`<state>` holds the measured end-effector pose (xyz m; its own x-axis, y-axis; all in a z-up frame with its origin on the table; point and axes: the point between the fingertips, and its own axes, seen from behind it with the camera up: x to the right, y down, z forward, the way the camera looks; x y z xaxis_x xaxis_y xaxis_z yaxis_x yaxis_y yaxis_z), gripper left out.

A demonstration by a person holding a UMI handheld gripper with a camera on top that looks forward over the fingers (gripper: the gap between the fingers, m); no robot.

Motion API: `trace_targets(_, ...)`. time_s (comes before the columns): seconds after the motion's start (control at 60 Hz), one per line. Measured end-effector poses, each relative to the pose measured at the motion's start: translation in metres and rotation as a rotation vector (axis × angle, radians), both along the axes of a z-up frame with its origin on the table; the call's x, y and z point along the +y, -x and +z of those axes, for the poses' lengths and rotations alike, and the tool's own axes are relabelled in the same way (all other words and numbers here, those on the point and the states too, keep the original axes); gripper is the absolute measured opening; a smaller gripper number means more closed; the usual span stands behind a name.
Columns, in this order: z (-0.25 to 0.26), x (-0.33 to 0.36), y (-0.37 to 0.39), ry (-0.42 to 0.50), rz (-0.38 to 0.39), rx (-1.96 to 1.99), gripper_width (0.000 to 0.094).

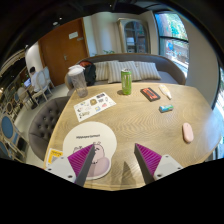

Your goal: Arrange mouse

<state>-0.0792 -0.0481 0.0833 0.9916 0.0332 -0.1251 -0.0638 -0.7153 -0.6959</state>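
Gripper (113, 160): fingers spread wide, holding nothing, above round wooden table (140, 125). Pink mouse (187, 131): right of fingers, near table's edge. Green bottle (126, 81): far side. Mouse pad (90, 155), possibly: under left finger.

One round wooden desk (135, 125) carries one pink oval mouse (187, 131), one green bottle (126, 81) (upright), one printed sheet (94, 105).

1. Pale wood-grain desk (130, 125).
2. Green bottle (126, 81).
3. Pink mouse (187, 131).
4. Teal bit (165, 108), near dark red-brown box (150, 94).
5. Magenta pads (150, 157) on tongs (115, 160).
6. White mat (88, 150), pinkish drawing.
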Motion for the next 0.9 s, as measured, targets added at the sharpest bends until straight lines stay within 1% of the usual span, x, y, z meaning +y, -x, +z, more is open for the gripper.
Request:
trace_targets(0.067, 0.0, -0.004, -0.01, -0.005, -0.007, -0.012, 0.0826)
trace_targets(0.233, -0.008, -0.031, -0.054, 0.017, -0.034, -0.033, 0.082)
trace_targets(0.367, -0.022, -0.044, -0.115, 0.034, -0.065, -0.025, 0.0821)
trace_targets(0.483, -0.035, -0.04, -0.177, 0.008, -0.069, -0.042, 0.0823)
trace_targets(0.567, -0.051, -0.031, -0.221, -0.012, -0.04, -0.068, 0.0822)
trace_targets(0.65, -0.064, -0.017, -0.261, -0.036, 0.009, -0.106, 0.082)
trace_targets(0.717, -0.079, -0.007, -0.288, -0.033, 0.039, -0.133, 0.0821)
trace_targets(0.85, -0.103, 0.012, -0.306, -0.024, 0.106, -0.117, 0.083)
trace_targets(0.9, -0.099, 0.025, -0.305, -0.059, 0.105, -0.083, 0.0814)
